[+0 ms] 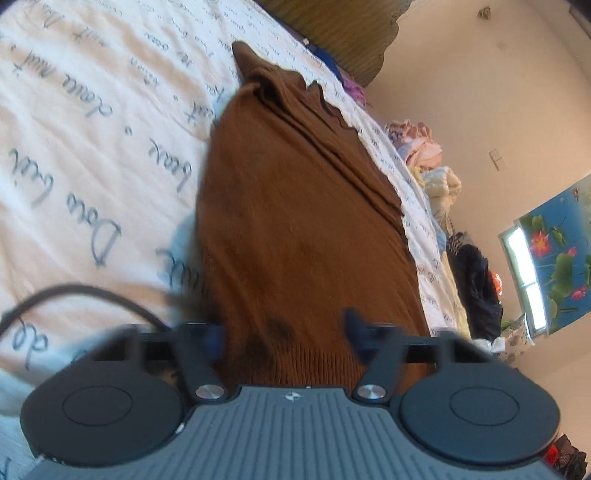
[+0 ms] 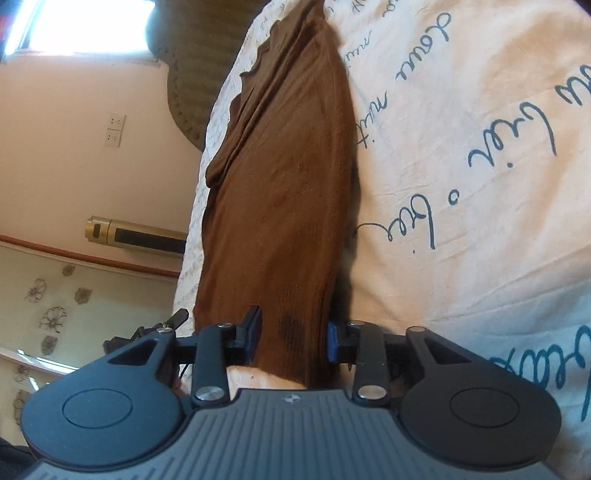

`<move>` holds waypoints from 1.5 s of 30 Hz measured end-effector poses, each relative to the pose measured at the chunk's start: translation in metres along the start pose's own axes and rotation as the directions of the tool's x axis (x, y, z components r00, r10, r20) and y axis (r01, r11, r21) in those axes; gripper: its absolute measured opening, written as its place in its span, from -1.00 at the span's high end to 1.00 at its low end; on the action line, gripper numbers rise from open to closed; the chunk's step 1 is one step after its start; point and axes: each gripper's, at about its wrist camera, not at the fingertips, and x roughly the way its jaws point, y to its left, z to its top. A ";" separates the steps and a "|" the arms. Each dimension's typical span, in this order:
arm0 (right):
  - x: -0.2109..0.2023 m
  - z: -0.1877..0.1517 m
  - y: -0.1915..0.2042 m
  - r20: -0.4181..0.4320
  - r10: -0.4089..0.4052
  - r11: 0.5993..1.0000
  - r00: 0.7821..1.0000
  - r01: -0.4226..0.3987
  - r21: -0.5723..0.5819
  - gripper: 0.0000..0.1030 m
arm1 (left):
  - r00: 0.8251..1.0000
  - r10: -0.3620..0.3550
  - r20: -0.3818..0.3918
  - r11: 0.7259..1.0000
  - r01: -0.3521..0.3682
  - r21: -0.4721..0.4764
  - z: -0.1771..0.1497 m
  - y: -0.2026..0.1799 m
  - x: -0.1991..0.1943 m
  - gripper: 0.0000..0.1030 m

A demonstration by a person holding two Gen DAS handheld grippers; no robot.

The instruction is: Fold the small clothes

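Note:
A brown knit garment (image 1: 295, 206) lies stretched out along a white bedsheet (image 1: 92, 129) printed with blue handwriting. In the left wrist view its ribbed hem fills the gap between my fingers, and my left gripper (image 1: 284, 334) is shut on it. The right wrist view shows the same brown garment (image 2: 280, 177) running away from me over the bedsheet (image 2: 461, 147). My right gripper (image 2: 293, 334) is shut on another part of the ribbed edge, with a blue pad pressing each side. The far end is bunched into folds.
An olive ribbed cushion (image 1: 340, 29) sits at the head of the bed. Piles of pale clothes (image 1: 424, 147) and dark clothes (image 1: 476, 280) line the far bed edge. A black cable (image 1: 92, 291) loops beside my left gripper. The bed edge drops off beside the garment (image 2: 192, 229).

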 end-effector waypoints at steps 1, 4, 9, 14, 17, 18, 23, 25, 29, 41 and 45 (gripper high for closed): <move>0.002 0.001 0.002 -0.002 -0.023 1.000 1.000 0.023 -0.008 0.91 | 0.999 0.042 -0.016 0.999 -0.042 0.006 0.000 -0.001 0.003 0.94; -0.008 0.001 0.017 0.004 -0.100 0.991 0.995 0.100 -0.092 0.92 | 0.996 0.095 0.003 0.995 -0.095 0.043 0.002 -0.007 -0.008 0.93; -0.024 0.004 0.014 0.002 -0.216 0.966 0.976 0.214 -0.143 0.93 | 0.988 0.154 -0.014 0.986 -0.153 0.061 -0.003 0.007 -0.010 0.78; -0.035 -0.001 -0.002 0.042 -0.136 0.988 0.990 0.139 -0.068 0.85 | 0.992 0.124 0.022 0.990 -0.125 0.066 -0.002 0.005 -0.033 0.58; -0.065 0.002 0.012 0.178 -0.176 0.981 0.968 0.188 -0.051 0.69 | 0.965 0.201 0.168 0.969 -0.221 0.113 0.006 -0.014 -0.064 0.26; -0.070 0.006 0.025 0.245 -0.191 0.971 0.950 0.219 -0.092 0.67 | 0.942 0.233 0.240 0.953 -0.271 0.137 0.012 -0.026 -0.068 0.23; 0.000 0.051 0.089 0.360 -0.168 0.919 0.918 0.277 -0.279 0.02 | 0.865 0.265 0.425 0.887 -0.392 0.243 0.031 -0.096 -0.006 -0.37; 0.046 0.070 0.104 0.374 -0.167 0.894 0.912 0.300 -0.332 -0.11 | 0.853 0.301 0.427 0.841 -0.449 0.304 0.031 -0.118 0.043 -0.29; 0.133 0.087 0.108 0.427 -0.385 0.720 0.818 0.556 -0.416 -0.11 | 0.830 0.403 0.385 0.746 -0.541 0.387 0.020 -0.119 0.115 -0.28; 0.110 0.056 0.111 0.527 -0.410 0.620 0.745 0.651 -0.438 -0.15 | 0.832 0.414 0.370 0.724 -0.547 0.421 0.006 -0.102 0.119 -0.70; 0.126 0.024 0.113 0.454 -0.401 0.610 0.796 0.601 -0.516 -0.32 | 0.830 0.419 0.367 0.720 -0.550 0.423 0.005 -0.105 0.121 -0.74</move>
